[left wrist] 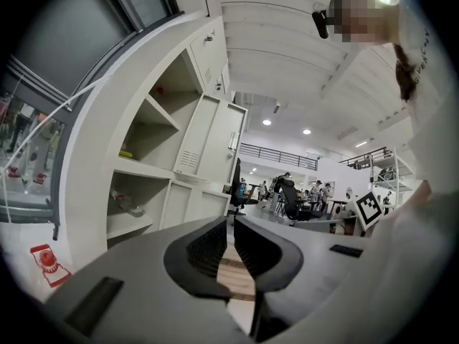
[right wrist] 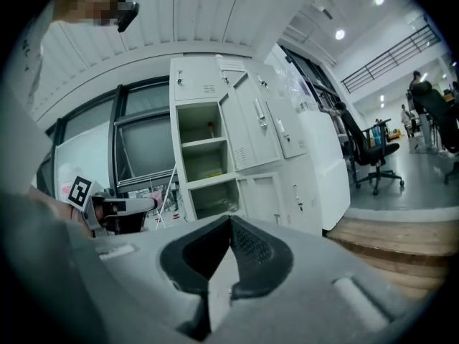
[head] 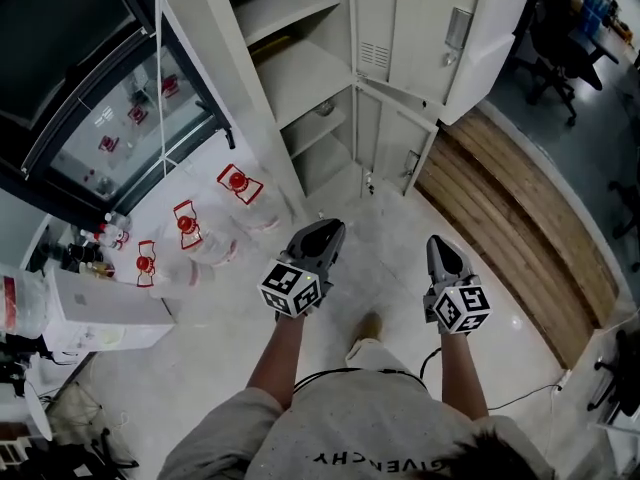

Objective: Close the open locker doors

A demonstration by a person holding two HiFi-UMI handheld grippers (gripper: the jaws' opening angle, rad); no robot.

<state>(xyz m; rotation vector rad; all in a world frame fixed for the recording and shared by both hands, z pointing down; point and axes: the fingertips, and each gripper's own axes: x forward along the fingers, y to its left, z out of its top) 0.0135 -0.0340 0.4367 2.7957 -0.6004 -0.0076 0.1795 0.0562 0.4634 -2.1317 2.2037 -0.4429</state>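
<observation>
Ahead of both tongs, well apart from them, stands the locker bank [head: 300, 78]. Its left column of compartments is open.

- Upper locker door [head: 400, 23]: swung out, ahead and between the two tongs. Vent slots low on the panel.
- Lower locker door [head: 392, 128]: also swung out, directly below the upper one and nearer the tongs. A small latch sits by its free edge.
- Left tongs [head: 328, 226]: drawn together to a thin slit, nothing between them, pointing level toward the open shelves.
- Right tongs [head: 438, 240]: tips meeting, empty, pointing slightly downward toward the doors.
- Neither is in contact with a door yet.
- Left of the left tongs: water jugs [head: 185, 226] with red caps on the floor. Right of the right tongs: a raised wooden platform [head: 510, 218].

Handling, judged: the doors look like thin painted sheet metal. That makes them stiff, light, free on their hinges, and smooth enough for a tip to skate.

No grasp seems needed. Press with the closed tips flat on the outer face, near the latch edge and far from the hinge, for the most leverage.

Push steadily, since a shove may bounce the door back off its frame. Starting with the lower door looks sensible because it is nearer.
</observation>
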